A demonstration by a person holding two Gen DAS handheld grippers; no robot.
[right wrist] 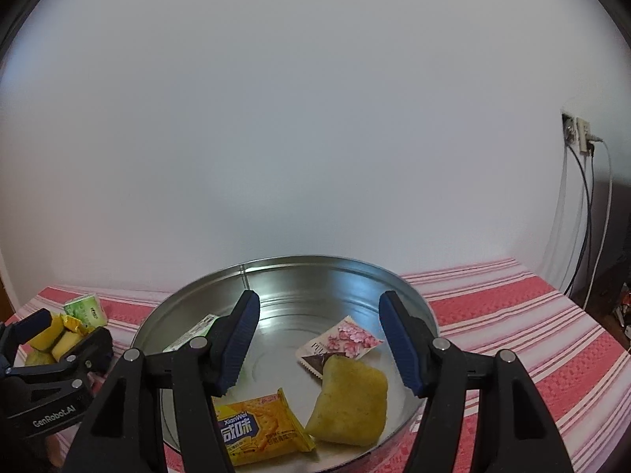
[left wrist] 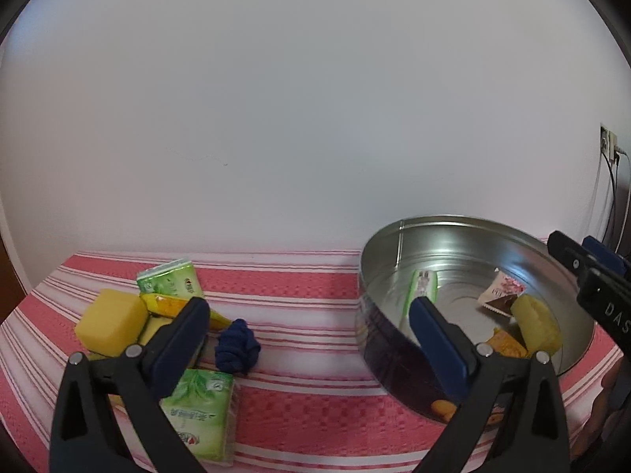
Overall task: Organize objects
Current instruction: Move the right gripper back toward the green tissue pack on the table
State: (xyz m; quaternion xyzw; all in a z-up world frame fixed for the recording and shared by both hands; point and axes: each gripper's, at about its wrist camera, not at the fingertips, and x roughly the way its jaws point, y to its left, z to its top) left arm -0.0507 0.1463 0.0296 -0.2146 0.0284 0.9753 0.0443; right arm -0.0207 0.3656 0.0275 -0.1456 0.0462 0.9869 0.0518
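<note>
A round metal tin (left wrist: 465,244) (right wrist: 355,276) stands on the striped cloth. It holds a yellow sponge (right wrist: 349,404), a yellow cracker packet (right wrist: 258,429), a pink flower sachet (right wrist: 347,339) and a green packet (left wrist: 422,289). My right gripper (right wrist: 319,339) is open and empty above the tin. My left gripper (left wrist: 311,339) is open and empty over the cloth, left of the tin. Near it lie a blue cloth wad (left wrist: 236,347), two green tissue packs (left wrist: 197,410) (left wrist: 169,278), a yellow sponge (left wrist: 110,323) and a yellow wrapper (left wrist: 169,305).
A red and white striped cloth (left wrist: 307,299) covers the table, which ends at a white wall. A wall socket with cables (right wrist: 579,138) is at the right. The right gripper's body shows at the right edge of the left wrist view (left wrist: 599,291).
</note>
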